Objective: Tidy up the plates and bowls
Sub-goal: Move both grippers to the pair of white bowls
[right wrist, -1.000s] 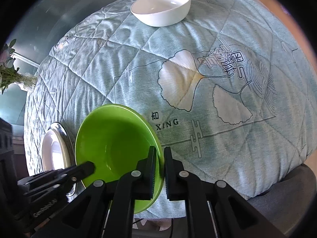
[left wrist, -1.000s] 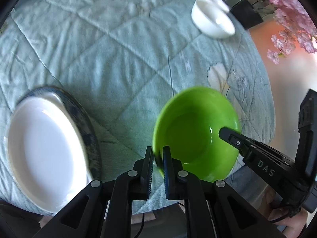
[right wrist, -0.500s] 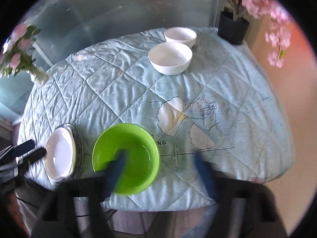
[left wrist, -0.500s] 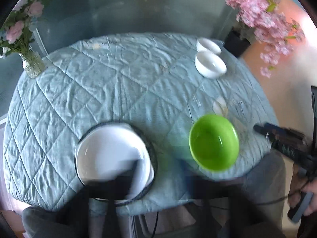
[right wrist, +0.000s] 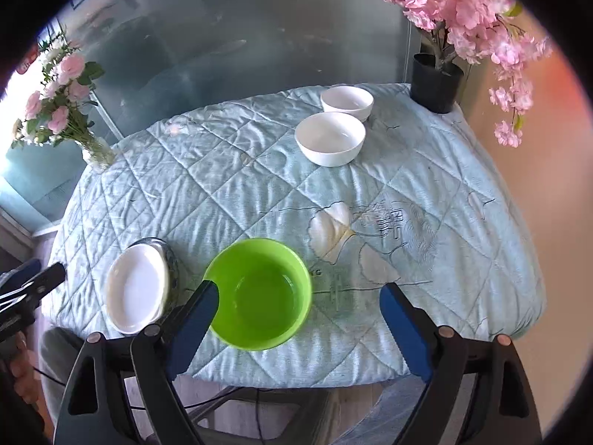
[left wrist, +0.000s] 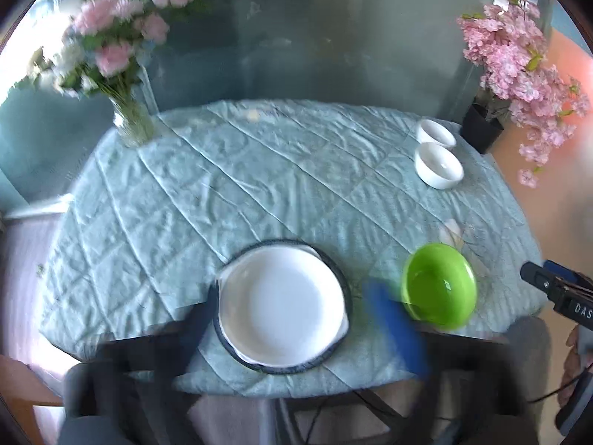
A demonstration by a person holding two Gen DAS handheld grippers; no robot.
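left gripper (left wrist: pixel 289 319): blurred by motion, fingers apart and opening, holding nothing. right gripper (right wrist: pixel 298 298): jaws wide and opening, empty, above the near desk (right wrist: pixel 463 259) edge. green bowl (right wrist: pixel 258 293): near edge, free. white plate (left wrist: pixel 281 304): left of it, stacked on a dark-rimmed plate, mostly hidden. two white bowls (right wrist: pixel 331 138): far right.

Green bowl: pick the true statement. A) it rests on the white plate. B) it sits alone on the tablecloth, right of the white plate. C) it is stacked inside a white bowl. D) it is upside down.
B: the green bowl stands upright on the tablecloth, apart from the white plate and far from both white bowls.
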